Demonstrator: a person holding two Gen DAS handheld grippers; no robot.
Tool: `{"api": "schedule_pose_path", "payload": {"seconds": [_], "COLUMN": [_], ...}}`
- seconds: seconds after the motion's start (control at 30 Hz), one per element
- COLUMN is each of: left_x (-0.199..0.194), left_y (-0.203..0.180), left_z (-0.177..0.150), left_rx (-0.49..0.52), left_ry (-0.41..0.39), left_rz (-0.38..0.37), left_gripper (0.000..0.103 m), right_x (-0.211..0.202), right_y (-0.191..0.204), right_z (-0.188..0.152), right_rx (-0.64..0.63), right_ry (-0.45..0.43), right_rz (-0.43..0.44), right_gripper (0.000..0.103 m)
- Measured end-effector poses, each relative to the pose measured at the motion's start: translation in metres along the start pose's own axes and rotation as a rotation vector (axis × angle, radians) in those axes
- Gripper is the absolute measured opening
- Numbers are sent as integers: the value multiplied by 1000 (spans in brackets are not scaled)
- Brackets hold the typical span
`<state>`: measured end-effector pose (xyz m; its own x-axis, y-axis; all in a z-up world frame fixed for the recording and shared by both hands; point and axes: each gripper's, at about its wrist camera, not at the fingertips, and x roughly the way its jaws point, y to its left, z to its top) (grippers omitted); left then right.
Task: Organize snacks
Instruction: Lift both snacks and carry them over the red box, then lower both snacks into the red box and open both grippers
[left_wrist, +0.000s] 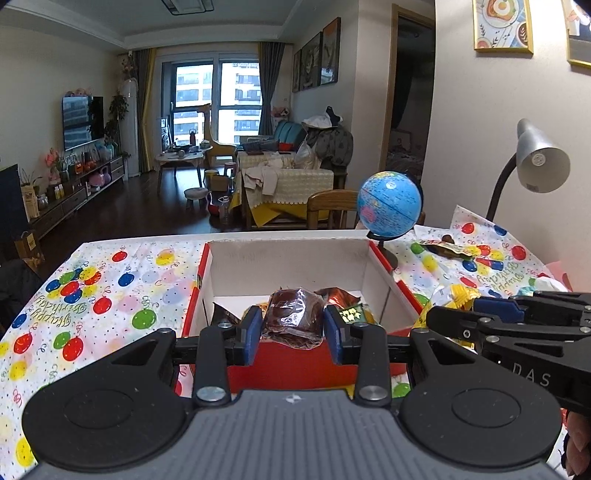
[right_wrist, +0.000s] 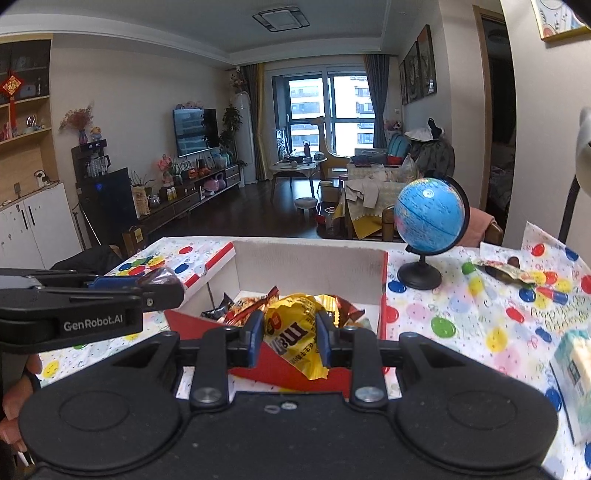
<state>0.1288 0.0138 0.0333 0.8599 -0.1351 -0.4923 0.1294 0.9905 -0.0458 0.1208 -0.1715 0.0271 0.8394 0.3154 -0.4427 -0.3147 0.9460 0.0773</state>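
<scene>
The left gripper (left_wrist: 293, 326) pinches a brown wrapped snack (left_wrist: 293, 314). The right gripper (right_wrist: 290, 338) pinches a yellow candy bag (right_wrist: 295, 328). Both hang over the near edge of the red box (right_wrist: 384, 295), probably holding several snacks.

Living room: dark wood floor (right_wrist: 236, 214), television (right_wrist: 195, 131) at ten o'clock, curtained window (right_wrist: 328, 110) at twelve, cluttered sofa (left_wrist: 288, 177) at one.

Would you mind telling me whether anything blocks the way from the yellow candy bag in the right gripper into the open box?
Nothing visible does. The yellow candy bag is above the near red wall of the box, whose top is open, with only loose snacks inside.
</scene>
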Motion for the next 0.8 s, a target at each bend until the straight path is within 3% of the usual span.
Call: {"api": "schedule_pose_path", "payload": {"seconds": [0.43,0.8], "left_x": [74,130], "left_y": [18,25], "left_z": [26,26], "left_rx": [-3,16], "left_ry": [59,119], "left_rz": [66,126], "left_gripper": [35,35], "right_x": [64,115], "right_y": [-22,-35], "right_z": [15,13], "right_rx": [13,40], "right_ry": [37,94], "right_rz": [-23,-56], "right_gripper": [28,28]}}
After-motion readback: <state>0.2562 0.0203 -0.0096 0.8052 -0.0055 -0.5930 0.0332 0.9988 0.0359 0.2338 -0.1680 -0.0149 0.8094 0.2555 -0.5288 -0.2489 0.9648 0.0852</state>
